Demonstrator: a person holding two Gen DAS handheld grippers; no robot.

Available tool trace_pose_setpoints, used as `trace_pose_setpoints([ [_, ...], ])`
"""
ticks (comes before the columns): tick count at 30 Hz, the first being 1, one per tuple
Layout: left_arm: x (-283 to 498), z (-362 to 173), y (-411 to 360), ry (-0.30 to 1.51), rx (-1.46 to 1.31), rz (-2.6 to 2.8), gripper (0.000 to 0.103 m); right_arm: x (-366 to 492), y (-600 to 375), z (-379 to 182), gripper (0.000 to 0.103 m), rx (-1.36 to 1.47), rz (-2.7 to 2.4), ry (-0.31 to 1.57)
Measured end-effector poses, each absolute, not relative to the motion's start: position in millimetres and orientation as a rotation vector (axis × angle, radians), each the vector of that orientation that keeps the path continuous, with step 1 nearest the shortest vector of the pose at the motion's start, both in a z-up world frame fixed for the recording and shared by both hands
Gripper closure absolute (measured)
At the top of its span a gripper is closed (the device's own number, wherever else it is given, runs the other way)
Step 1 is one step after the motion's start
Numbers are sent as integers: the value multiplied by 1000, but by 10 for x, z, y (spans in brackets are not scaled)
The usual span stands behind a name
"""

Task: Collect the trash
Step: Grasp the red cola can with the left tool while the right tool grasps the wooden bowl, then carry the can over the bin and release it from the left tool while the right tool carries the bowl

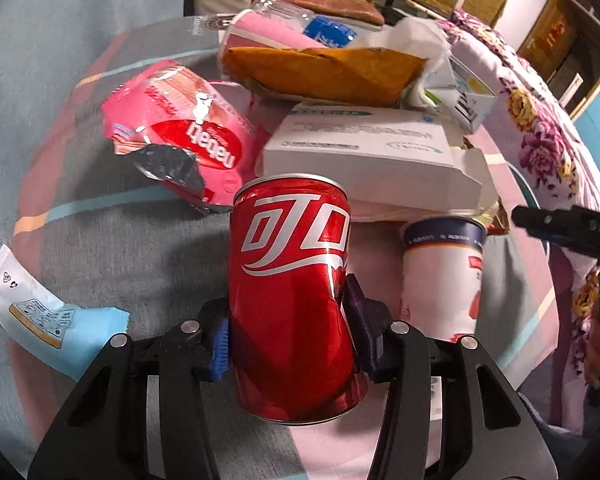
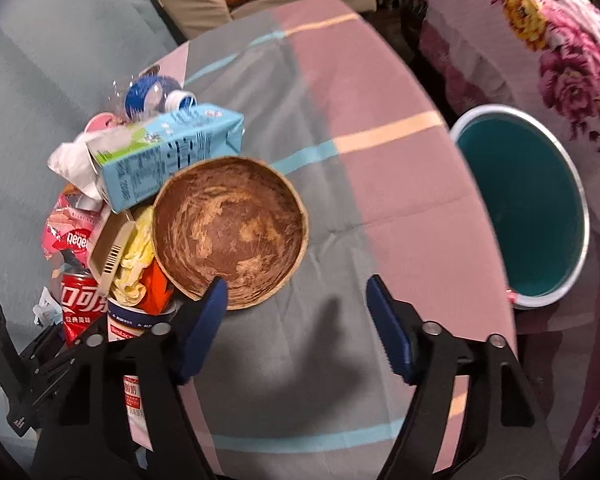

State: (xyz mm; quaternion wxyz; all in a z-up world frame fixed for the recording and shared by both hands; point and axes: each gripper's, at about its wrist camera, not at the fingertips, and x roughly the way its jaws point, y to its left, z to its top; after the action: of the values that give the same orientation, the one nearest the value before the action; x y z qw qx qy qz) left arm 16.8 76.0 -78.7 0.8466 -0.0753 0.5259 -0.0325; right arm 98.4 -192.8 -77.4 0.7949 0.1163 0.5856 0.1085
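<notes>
A red soda can (image 1: 292,280) stands on the cloth-covered round table (image 2: 380,160), and my left gripper (image 1: 288,320) is shut on its lower half. The blue pads press both sides, and the can wall is dented at the right pad. The same can (image 2: 78,300) shows at the left of the right wrist view. My right gripper (image 2: 296,296) is open over the bare cloth with nothing between its fingers. Its left fingertip (image 2: 216,292) overlaps the near rim of a brown coconut-shell bowl (image 2: 228,232). A teal-lined bin (image 2: 532,200) stands beyond the table's right edge.
Piled behind the can are a pink snack wrapper (image 1: 180,132), a white box (image 1: 360,152), a brown paper bag (image 1: 324,72), a blue carton (image 2: 168,156) and a plastic bottle (image 2: 152,96). A white paper cup (image 1: 444,272) stands right of the can. A flowered blanket (image 2: 560,60) hangs behind the bin.
</notes>
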Motion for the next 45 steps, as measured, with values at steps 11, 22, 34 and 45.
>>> trace_pose_setpoints([
  [11, 129, -671, 912, 1087, -166, -37, 53, 1167, -1792, -1009, 90, 320, 283, 1220],
  [22, 91, -197, 770, 1000, -141, -54, 53, 1070, -2164, -558, 98, 265, 235, 1063],
  [34, 537, 88, -459, 988, 16, -305, 53, 815, -3162, 21, 98, 292, 77, 863],
  [45, 1079, -345, -2137, 1068, 186, -529, 53, 646, -4303, -117, 98, 342, -150, 812],
])
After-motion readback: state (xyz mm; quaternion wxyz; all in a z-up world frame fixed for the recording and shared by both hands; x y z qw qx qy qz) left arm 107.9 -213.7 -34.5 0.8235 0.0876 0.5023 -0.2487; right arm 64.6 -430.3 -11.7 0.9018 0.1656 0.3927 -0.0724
